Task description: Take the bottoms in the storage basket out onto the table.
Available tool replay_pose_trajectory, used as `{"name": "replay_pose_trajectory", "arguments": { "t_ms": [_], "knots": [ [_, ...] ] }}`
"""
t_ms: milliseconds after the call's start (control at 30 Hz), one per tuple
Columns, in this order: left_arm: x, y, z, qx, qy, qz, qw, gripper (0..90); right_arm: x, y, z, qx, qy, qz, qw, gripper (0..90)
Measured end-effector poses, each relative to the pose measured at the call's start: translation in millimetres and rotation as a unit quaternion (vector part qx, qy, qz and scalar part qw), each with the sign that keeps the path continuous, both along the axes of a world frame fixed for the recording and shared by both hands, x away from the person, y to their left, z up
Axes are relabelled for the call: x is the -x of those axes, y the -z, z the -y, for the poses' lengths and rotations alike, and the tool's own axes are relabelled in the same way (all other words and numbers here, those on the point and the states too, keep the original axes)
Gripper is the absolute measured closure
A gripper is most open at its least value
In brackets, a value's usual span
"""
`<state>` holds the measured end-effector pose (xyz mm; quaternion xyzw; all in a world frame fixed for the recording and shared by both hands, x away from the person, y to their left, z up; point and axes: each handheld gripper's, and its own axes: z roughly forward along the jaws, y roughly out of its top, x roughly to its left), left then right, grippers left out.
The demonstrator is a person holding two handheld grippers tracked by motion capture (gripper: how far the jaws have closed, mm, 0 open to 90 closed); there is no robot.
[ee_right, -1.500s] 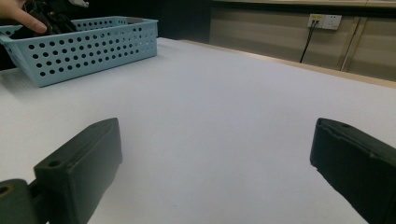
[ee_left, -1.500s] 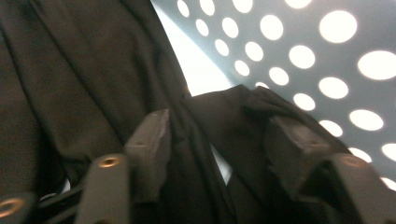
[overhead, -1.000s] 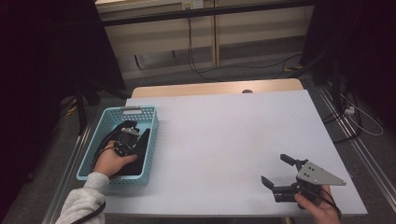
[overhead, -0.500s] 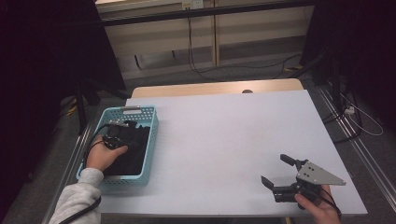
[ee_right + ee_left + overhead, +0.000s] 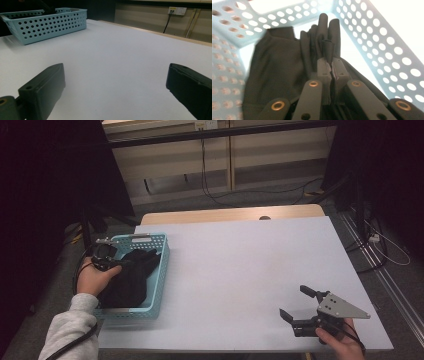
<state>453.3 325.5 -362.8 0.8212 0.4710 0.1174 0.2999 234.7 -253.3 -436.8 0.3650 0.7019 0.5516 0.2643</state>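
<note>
Table [image 5: 240,270] – white top, bare in middle. Basket [image 5: 157,265] at left edge, blue, perforated; holds black cloth [image 5: 127,277], part lifted over far-left rim. Left gripper [image 5: 330,71] clenched on cloth fold, likely pulling it up and out of basket. Right gripper [image 5: 302,307] near front right corner, jaws spread wide, nothing between – apparently waiting to help.

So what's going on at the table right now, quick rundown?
Left gripper shut on black cloth, lifting it in the blue basket. Right gripper open, low over the white table. Nothing in the way.
</note>
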Motion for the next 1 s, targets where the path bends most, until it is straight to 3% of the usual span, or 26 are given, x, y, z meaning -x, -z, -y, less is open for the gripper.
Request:
{"name": "replay_pose_trajectory", "arguments": {
  "t_ms": [100,133,267,400,600,833,1000],
  "knots": [
    [-2.1,-1.7,-8.7,0.006,-0.020,0.004,0.9998,87.0,-0.1,0.1,-0.3,0.000,0.000,-0.001,1.0000,1.9],
    [-3.5,-0.4,-15.5,-0.001,-0.038,0.010,0.9992,87.0,0.1,0.0,-0.4,0.000,0.000,0.000,1.0000,2.0],
    [-4.9,4.0,-23.1,0.002,-0.057,0.012,0.9983,86.9,0.1,0.0,-0.5,0.000,-0.001,0.000,1.0000,1.9],
    [-5.9,16.1,-23.4,-0.014,-0.066,0.002,0.9977,86.7,-0.1,0.1,-0.6,0.000,-0.002,-0.001,1.0000,1.9],
    [-7.3,30.4,-19.5,-0.022,-0.086,-0.009,0.9960,85.8,-0.1,0.1,-1.3,0.001,-0.004,0.000,1.0000,1.9],
    [-7.7,41.2,-17.8,-0.034,-0.071,-0.015,0.9968,81.1,0.3,0.1,-1.4,0.002,-0.005,0.000,1.0000,1.9],
    [-8.5,42.5,-14.0,-0.047,-0.070,-0.008,0.9964,69.4,0.1,0.1,-1.6,0.001,-0.007,-0.001,1.0000,2.0]
  ]
}}
